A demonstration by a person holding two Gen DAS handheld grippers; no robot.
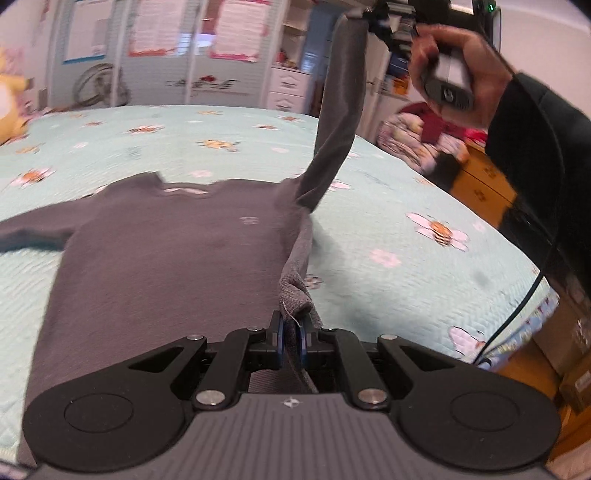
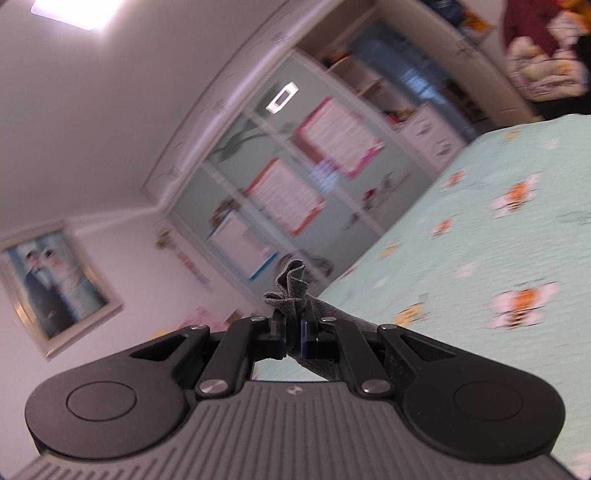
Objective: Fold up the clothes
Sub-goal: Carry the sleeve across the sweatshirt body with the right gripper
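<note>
A dark grey long-sleeved sweater (image 1: 170, 251) lies spread on the bed, collar towards the far side. My left gripper (image 1: 290, 338) is shut on the sweater's near right hem corner, which is lifted a little. The right sleeve (image 1: 338, 110) is stretched up high from the shoulder, and my right gripper (image 1: 373, 18), held by a hand (image 1: 461, 70), is shut on its cuff. In the right wrist view the bunched cuff (image 2: 290, 291) sticks out between the shut jaws of the right gripper (image 2: 293, 338). The left sleeve (image 1: 29, 230) lies flat at the left.
The bed has a pale green quilt (image 1: 388, 206) printed with bees and flowers. A white wardrobe with posters (image 1: 166, 55) stands behind it. A yellow plush toy (image 1: 9, 107) sits at the far left. A wooden cabinet (image 1: 480, 184) with bundled bedding stands at the right.
</note>
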